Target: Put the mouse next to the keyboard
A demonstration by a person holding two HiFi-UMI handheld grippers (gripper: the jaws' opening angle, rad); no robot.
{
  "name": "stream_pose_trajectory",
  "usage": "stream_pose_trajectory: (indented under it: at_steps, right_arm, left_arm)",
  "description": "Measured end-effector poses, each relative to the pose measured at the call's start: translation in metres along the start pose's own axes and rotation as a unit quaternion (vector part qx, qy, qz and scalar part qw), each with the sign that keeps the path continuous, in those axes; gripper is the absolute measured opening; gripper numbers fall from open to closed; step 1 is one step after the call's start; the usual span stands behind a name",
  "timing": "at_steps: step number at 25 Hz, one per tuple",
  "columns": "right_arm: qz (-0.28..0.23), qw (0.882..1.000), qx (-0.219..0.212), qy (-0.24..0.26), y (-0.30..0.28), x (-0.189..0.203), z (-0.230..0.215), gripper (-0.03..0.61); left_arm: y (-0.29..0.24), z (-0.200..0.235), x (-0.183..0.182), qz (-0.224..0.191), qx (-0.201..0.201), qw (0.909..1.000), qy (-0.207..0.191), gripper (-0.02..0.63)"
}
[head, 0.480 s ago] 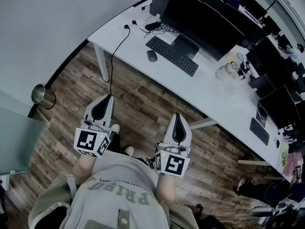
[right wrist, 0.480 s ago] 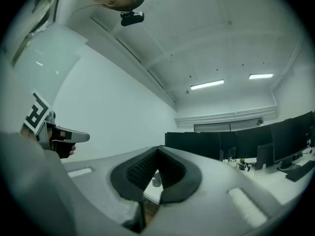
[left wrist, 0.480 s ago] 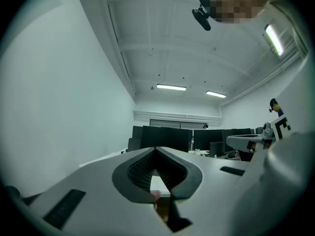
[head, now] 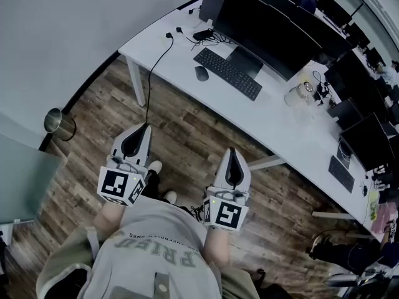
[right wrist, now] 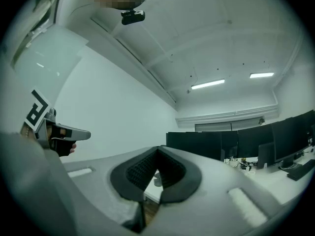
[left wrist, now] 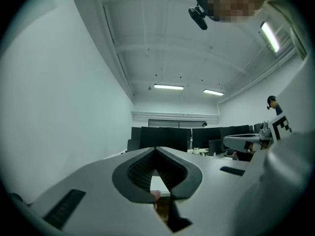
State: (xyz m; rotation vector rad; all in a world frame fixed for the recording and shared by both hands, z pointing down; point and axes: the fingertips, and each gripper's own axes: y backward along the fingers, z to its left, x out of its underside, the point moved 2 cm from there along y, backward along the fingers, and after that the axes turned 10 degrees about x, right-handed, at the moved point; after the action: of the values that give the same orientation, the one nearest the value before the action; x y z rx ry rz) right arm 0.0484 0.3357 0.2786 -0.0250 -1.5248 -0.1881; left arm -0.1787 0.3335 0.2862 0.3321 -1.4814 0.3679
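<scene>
Two grippers were held low over the wood floor (head: 187,129), well apart from the white desk (head: 165,58). The left gripper (head: 141,131) was clenched tight, jaws pressed together and empty. The right gripper (head: 232,152) was clenched the same way, and it was empty too. The mouse (head: 201,73) was seen lying on the desk, just beside the near left end of the keyboard (head: 226,73), far from both tools. A wide dark monitor (head: 268,30) was set behind the keyboard. A shiny metal bin (head: 58,123) was seen on the floor by the wall.
</scene>
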Motion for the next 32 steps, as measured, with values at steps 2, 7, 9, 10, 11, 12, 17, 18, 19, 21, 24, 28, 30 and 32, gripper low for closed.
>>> stream_pose_trajectory:
  at_steps: [2, 7, 9, 10, 11, 12, 17, 18, 19, 21, 24, 28, 30, 32]
  right_arm:
    - [0.002, 1.000, -0.001, -0.003, -0.002, 0.001, 0.003, 0.000]
    - [-0.020, 0.999, -0.007, -0.048, -0.007, -0.005, 0.008, 0.000]
    - [-0.026, 0.995, -0.030, -0.088, -0.012, -0.004, 0.010, 0.002]
    - [-0.025, 0.993, -0.045, -0.103, -0.016, -0.003, 0.012, 0.097]
    - [-0.024, 0.992, -0.059, -0.113, -0.019, -0.002, 0.014, 0.214]
    - [-0.025, 0.991, -0.067, -0.117, -0.023, 0.000, 0.016, 0.331]
    - [-0.016, 0.992, -0.077, -0.094, -0.050, 0.009, 0.028, 0.442]
    - [-0.011, 0.993, -0.078, -0.092, -0.057, 0.012, 0.030, 0.442]
    - [-0.006, 0.993, -0.078, -0.090, -0.064, 0.015, 0.032, 0.442]
    - [0.003, 0.993, -0.078, -0.083, -0.081, 0.022, 0.037, 0.442]
    - [0.012, 0.994, -0.077, -0.078, -0.113, 0.029, 0.046, 0.442]
    - [0.023, 0.995, -0.070, -0.074, -0.162, 0.037, 0.060, 0.442]
    - [0.028, 0.995, -0.066, -0.072, -0.185, 0.040, 0.067, 0.442]
    - [0.031, 0.995, -0.061, -0.069, -0.207, 0.041, 0.074, 0.442]
  left_arm:
    - [0.000, 0.001, -0.003, 0.002, 0.000, 1.0000, -0.009, 0.011]
    - [0.001, 0.012, -0.013, 0.002, -0.005, 1.0000, -0.007, 0.011]
    - [-0.002, 0.018, -0.012, -0.001, -0.007, 1.0000, 0.004, 0.014]
    - [-0.006, 0.021, -0.013, -0.002, -0.002, 1.0000, 0.010, 0.016]
    - [-0.009, 0.024, -0.013, -0.003, 0.004, 0.9999, 0.016, 0.072]
    - [-0.012, 0.027, -0.012, -0.004, 0.010, 0.9997, 0.021, 0.160]
    - [-0.035, 0.043, -0.010, 0.009, 0.037, 0.9990, 0.023, 0.396]
    - [-0.041, 0.047, -0.006, 0.015, 0.041, 0.9988, 0.024, 0.407]
    - [-0.048, 0.051, -0.003, 0.021, 0.045, 0.9984, 0.026, 0.411]
    - [-0.063, 0.063, 0.004, 0.031, 0.051, 0.9978, 0.030, 0.416]
    - [-0.088, 0.085, 0.009, 0.036, 0.056, 0.9970, 0.039, 0.417]
    - [-0.125, 0.123, 0.010, 0.041, 0.059, 0.9964, 0.046, 0.417]
    - [-0.142, 0.141, 0.008, 0.044, 0.062, 0.9961, 0.045, 0.417]
    - [-0.159, 0.158, 0.006, 0.045, 0.067, 0.9957, 0.045, 0.417]
